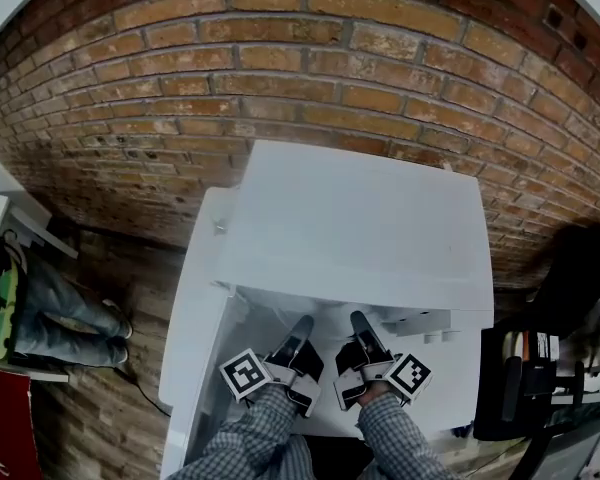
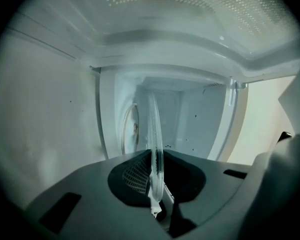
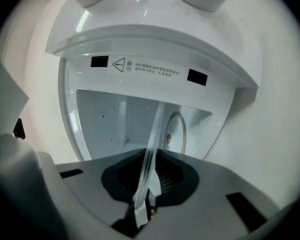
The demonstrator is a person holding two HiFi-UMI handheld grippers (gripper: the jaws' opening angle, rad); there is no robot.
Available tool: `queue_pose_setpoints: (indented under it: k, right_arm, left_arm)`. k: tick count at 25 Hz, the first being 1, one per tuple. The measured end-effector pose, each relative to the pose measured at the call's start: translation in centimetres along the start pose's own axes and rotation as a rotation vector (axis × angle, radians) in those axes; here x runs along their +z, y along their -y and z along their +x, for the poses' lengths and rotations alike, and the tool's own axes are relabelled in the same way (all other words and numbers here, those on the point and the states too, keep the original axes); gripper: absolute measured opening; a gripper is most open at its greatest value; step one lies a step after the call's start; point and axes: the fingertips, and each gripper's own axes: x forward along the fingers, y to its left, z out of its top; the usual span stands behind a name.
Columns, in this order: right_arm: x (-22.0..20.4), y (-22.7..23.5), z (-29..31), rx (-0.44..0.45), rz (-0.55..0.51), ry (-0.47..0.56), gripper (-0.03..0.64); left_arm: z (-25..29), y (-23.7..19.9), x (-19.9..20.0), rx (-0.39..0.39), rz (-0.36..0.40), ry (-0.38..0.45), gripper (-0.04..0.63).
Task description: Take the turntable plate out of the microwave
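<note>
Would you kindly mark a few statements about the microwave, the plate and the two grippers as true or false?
1. The left gripper is shut on the edge of the glass turntable plate. True.
2. The right gripper is empty, with its jaws wide apart. False: it also clamps the turntable plate's edge.
3. The door of the microwave stands open. True.
4. The microwave stands against a tiled wall. False: behind it is a brick wall.
</note>
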Motion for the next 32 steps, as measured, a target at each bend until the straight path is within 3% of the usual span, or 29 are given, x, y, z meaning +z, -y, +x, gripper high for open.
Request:
queue_pose_setpoints:
  k: [16, 32]
  right_arm:
    - [-3.3, -1.8, -5.5, 0.051, -0.031, 0.038, 0.046]
    - [-6.4, -3.9, -17.8, 0.106, -0.064, -0.043, 0.049]
  left_arm:
    - [-5.3, 1.9, -2.7, -0.045, 0.035, -0.047, 0.037]
    - [-14.7, 4.8, -12.1, -0.060, 0.082, -0.012, 0.037]
